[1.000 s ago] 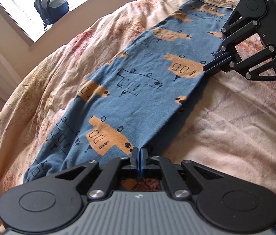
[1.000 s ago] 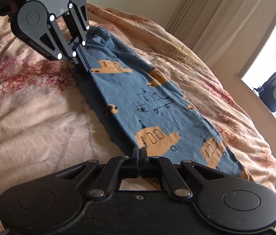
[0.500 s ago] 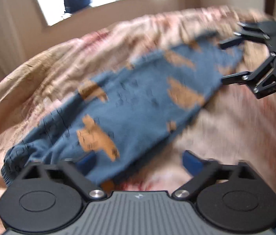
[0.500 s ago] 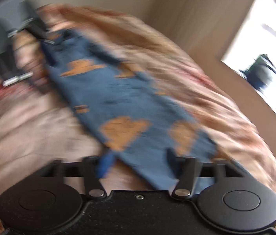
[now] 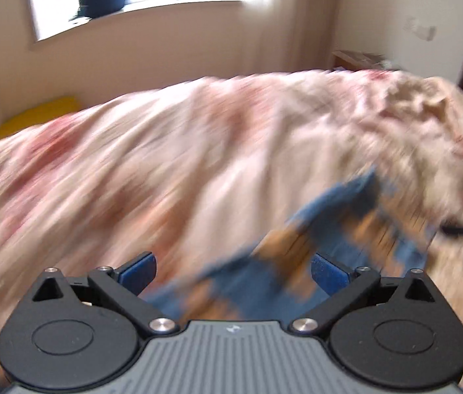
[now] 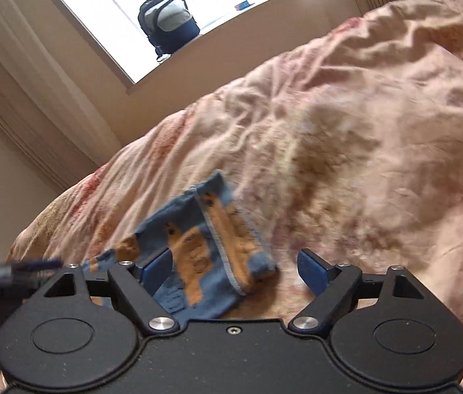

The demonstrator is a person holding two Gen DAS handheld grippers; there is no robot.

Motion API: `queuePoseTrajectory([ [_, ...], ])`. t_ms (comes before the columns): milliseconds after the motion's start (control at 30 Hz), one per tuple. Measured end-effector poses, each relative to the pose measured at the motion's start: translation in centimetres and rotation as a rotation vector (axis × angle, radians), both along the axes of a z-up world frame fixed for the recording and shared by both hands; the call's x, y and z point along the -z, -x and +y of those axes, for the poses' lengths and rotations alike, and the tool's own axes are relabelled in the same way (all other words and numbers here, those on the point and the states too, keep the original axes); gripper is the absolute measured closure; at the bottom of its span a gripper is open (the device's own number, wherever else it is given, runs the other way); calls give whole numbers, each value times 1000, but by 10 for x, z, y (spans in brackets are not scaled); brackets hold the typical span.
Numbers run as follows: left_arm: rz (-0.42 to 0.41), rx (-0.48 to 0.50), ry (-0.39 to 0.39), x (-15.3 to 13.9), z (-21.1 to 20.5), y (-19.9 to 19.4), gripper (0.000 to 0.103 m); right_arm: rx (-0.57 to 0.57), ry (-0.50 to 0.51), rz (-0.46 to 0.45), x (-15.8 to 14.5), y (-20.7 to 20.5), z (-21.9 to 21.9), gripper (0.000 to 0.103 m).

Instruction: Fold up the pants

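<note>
Behind the bed I see a bright window [image 6: 179, 10] with a dark blue and grey backpack [image 6: 167, 21] on its sill, curtains hanging to either side. Something yellow [image 5: 34, 115] lies low by the wall in my left view. Rumpled pink floral bedding [image 6: 346, 131] fills most of both views, and nothing lies on it besides the pants. Those blue pants [image 6: 198, 246] with orange prints lie bunched on the cover just ahead of both tools. My left gripper [image 5: 233, 271] tilts down at the bed, its jaws having just spread wide; blurred cloth lies between the blue pads, unpinched. My right gripper [image 6: 234, 269] likewise has just released, its jaws apart, with a cuff of the pants lying loose between them near the left pad [image 6: 157, 269].
</note>
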State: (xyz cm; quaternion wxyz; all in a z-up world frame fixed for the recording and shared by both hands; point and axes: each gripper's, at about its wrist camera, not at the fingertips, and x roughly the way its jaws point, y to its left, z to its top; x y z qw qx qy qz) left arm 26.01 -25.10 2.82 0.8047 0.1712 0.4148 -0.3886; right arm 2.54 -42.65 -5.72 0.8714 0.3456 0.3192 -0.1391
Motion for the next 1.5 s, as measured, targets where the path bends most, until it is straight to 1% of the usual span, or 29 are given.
queuePoseTrajectory([
  [33,11,32,10,2,-21,-5,0,-3,-24,-6,6,-2,-4,23],
  [67,19,59,4,5,-40,-9,0,-15,-47,-12,10,-5,-6,23],
  [167,6,99,-70,21,-89,-15,0,-44,-49,-24,16,-9,-7,22],
  [233,-10,113,-117,33,-110,-18,0,-57,-34,-22,17,-14,-4,22],
  [300,-46,107,-199,47,-127,-20,0,-67,-40,-35,19,-16,-3,22],
  [333,-51,106,-226,52,-131,-21,0,-70,-50,-42,20,-17,-3,22],
  [400,-58,102,-234,57,-132,-19,0,-73,-78,-51,23,-17,-4,25],
  [467,-66,107,-227,58,-130,-16,0,-67,-103,-51,26,-18,-5,36],
  [533,-53,100,-213,54,-127,-16,0,-48,-141,-40,31,-18,-9,60],
  [633,-13,48,-198,35,-121,-19,1,4,-191,-48,34,-14,-16,74],
  [700,33,10,-177,20,-121,-21,1,7,-177,-62,30,-12,-14,84],
  [767,125,-25,-151,7,-120,-23,1,-15,-109,-49,22,-14,-6,86],
  [833,251,-50,-102,-4,-119,-25,1,-39,-15,-36,10,-17,6,86],
  [867,314,-58,-77,-8,-119,-26,0,-56,47,-40,2,-18,15,86],
  [933,413,-74,-49,-13,-123,-27,0,-102,180,-36,-11,-22,34,86],
  [1000,470,-88,-38,-15,-131,-27,0,-156,315,-6,-19,-28,56,86],
  [1033,480,-97,-43,-15,-136,-26,0,-185,379,8,-22,-31,66,86],
  [1100,470,-112,-87,-14,-149,-23,0,-234,484,32,-22,-33,79,86],
  [1233,411,-91,-182,-6,-175,-15,0,-312,613,53,-21,-37,105,86],
  [1267,401,-88,-193,-5,-179,-12,2,-326,633,56,-20,-37,109,86],
  [1333,393,-97,-220,-3,-183,-7,10,-353,659,67,-18,-39,116,86],
  [1400,413,-99,-245,-1,-186,-5,22,-370,670,72,-16,-40,119,86],
  [1500,415,-96,-284,1,-185,1,25,-369,668,80,-15,-41,119,86],
])
